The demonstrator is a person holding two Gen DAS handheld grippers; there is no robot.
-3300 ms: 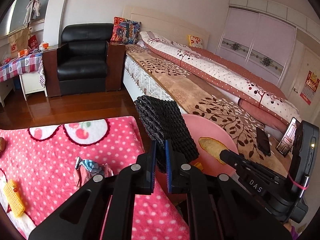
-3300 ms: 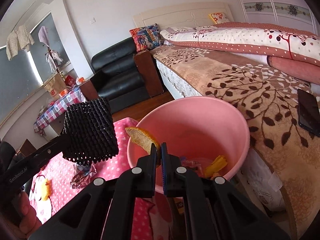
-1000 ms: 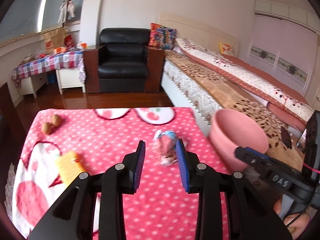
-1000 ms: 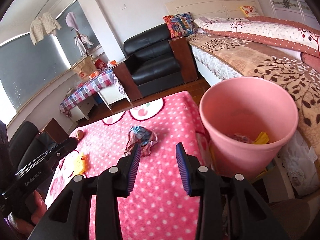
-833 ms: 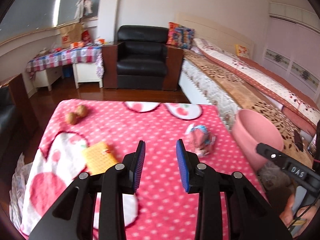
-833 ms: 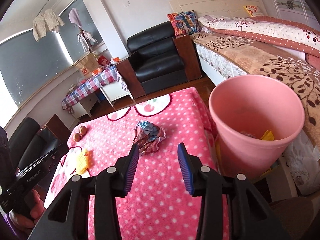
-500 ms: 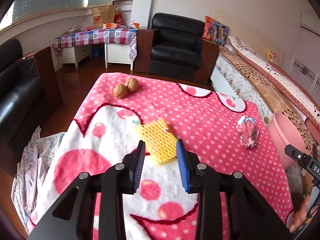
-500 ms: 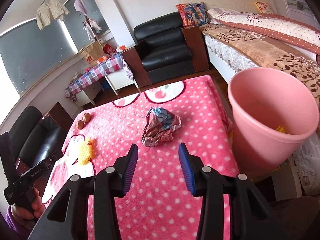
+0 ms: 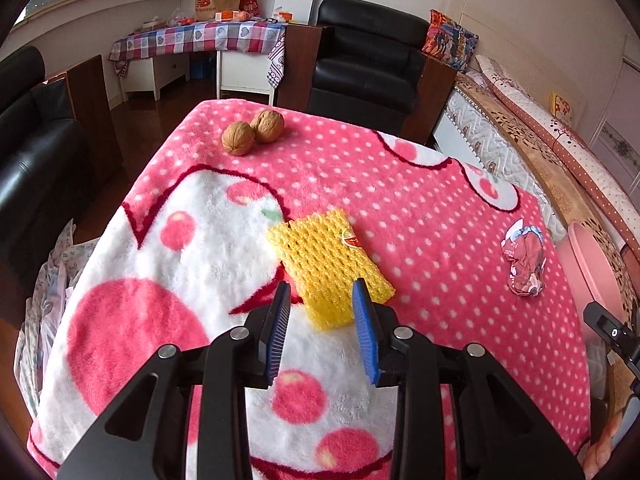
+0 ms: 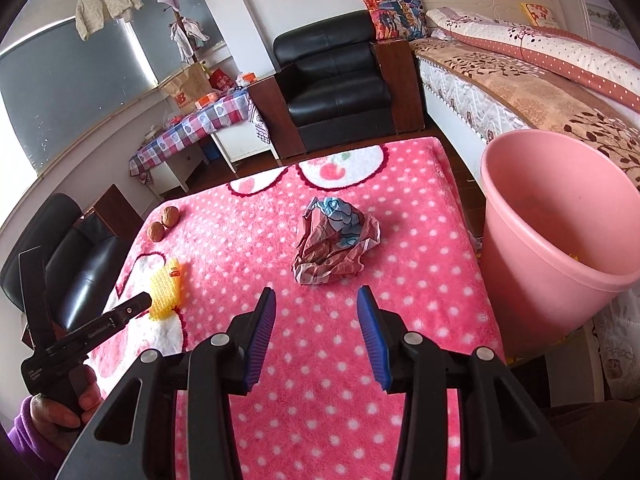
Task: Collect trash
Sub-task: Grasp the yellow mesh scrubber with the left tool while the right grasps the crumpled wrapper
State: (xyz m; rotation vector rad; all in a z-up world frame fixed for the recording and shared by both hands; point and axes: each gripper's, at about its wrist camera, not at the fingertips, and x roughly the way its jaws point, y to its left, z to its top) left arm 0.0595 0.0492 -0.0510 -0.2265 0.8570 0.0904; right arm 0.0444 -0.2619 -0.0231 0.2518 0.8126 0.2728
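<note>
A yellow foam net sleeve (image 9: 328, 266) lies on the pink dotted blanket (image 9: 400, 184); it also shows in the right wrist view (image 10: 166, 288). My left gripper (image 9: 322, 300) is open, its tips on either side of the sleeve's near end. A crumpled red and blue wrapper (image 10: 334, 242) lies mid-table, also in the left wrist view (image 9: 524, 260). My right gripper (image 10: 316, 314) is open and empty just short of the wrapper. The pink bin (image 10: 532, 248) stands at the table's right edge, something yellow inside.
Two walnuts (image 9: 252, 132) lie at the far left corner of the table. A black armchair (image 10: 336, 76) stands behind it, a bed (image 10: 520, 80) to the right, a checked side table (image 9: 200, 36) at the back left, and a black sofa (image 9: 24, 152) on the left.
Both grippers opened, let go the black net and orange peel at the bin and swung back over the table. The left one moved left to the yellow sleeve, the right one toward the wrapper.
</note>
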